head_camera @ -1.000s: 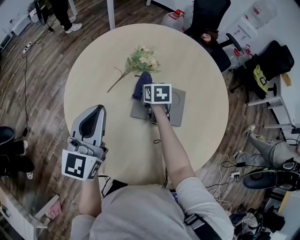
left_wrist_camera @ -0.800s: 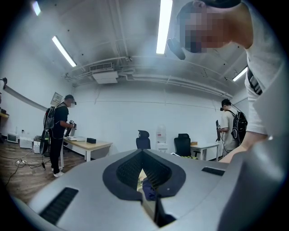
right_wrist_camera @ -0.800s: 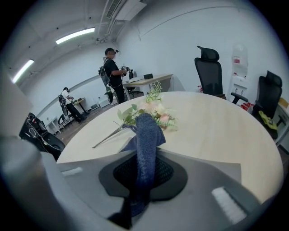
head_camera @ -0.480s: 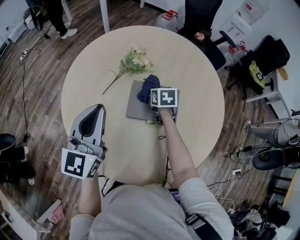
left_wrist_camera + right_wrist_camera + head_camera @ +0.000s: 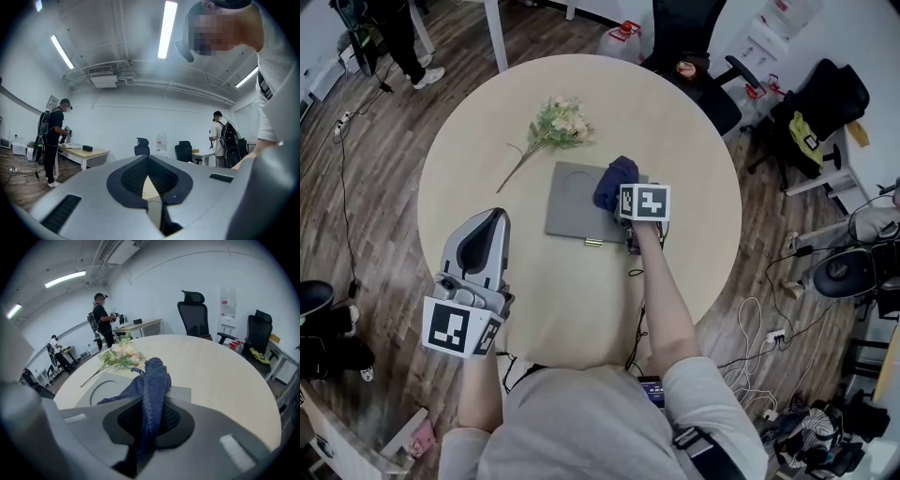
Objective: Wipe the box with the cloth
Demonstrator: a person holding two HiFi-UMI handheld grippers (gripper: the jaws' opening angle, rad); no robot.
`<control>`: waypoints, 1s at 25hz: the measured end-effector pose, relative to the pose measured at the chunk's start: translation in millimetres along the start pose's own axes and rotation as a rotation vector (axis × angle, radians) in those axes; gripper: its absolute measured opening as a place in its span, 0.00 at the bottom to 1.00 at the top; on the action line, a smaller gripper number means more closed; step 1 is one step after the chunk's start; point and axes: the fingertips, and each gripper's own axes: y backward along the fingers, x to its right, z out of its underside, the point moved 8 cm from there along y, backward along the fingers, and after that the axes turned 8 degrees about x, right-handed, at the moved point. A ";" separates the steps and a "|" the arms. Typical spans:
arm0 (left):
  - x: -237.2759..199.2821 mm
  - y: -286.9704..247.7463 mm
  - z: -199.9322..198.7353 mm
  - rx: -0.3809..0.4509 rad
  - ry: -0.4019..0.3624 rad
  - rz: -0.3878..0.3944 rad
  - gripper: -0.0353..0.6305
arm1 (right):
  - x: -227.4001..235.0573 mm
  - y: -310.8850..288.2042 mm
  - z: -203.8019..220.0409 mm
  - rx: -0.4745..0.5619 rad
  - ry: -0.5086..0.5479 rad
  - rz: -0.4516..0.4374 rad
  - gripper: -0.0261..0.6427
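The right gripper [image 5: 149,417] is clenched on the blue cloth [image 5: 614,181], which is bunched just ahead of its jaws on the grey box [image 5: 574,202]; the left gripper [image 5: 490,221], jaws together and empty, hangs well apart

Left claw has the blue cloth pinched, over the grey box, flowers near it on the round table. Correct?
Not the left. The right claw has the blue cloth pinched, as the right gripper view shows; the left claw is shut on nothing. The rest holds: over the grey box, flowers near it on the round table.
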 end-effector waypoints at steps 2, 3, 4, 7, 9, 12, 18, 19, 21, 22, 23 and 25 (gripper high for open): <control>2.8 -2.2 0.1 0.001 0.005 0.014 0.06 | 13.5 7.2 3.6 0.006 -0.015 0.030 0.11; 4.2 -3.5 0.0 0.003 0.007 0.021 0.06 | 19.3 10.3 5.0 0.008 -0.022 0.041 0.11; 6.0 -4.7 -0.1 0.005 0.008 0.027 0.06 | 24.2 13.0 6.7 0.010 -0.031 0.045 0.11; 12.8 -7.3 -0.8 0.009 0.008 0.048 0.06 | 31.5 20.3 13.7 0.019 -0.065 0.033 0.11; 16.7 -8.3 -2.1 0.009 0.003 0.062 0.06 | 33.4 25.1 17.1 0.026 -0.068 0.031 0.11; 16.2 -8.9 -4.9 0.012 -0.004 0.064 0.06 | 37.1 30.4 18.0 0.032 -0.073 0.036 0.11; 10.2 -5.3 -6.4 0.021 0.002 0.049 0.06 | 52.3 41.0 23.7 0.034 -0.075 0.068 0.11; 9.5 -4.8 -6.5 0.022 0.005 0.049 0.06 | 51.7 41.7 23.5 0.034 -0.079 0.065 0.11; 9.7 -4.5 -7.2 0.026 0.009 0.054 0.06 | 45.7 44.6 20.7 0.044 -0.075 0.056 0.11; 10.4 -4.4 -7.8 0.029 0.010 0.058 0.06 | 40.6 46.8 18.6 0.054 -0.076 0.044 0.11; 11.2 -4.1 -8.5 0.030 0.010 0.061 0.06 | 34.0 49.0 16.3 0.065 -0.080 0.025 0.11; 11.7 -2.9 -9.9 0.033 0.010 0.065 0.06 | 16.1 53.2 10.8 0.087 -0.084 -0.030 0.11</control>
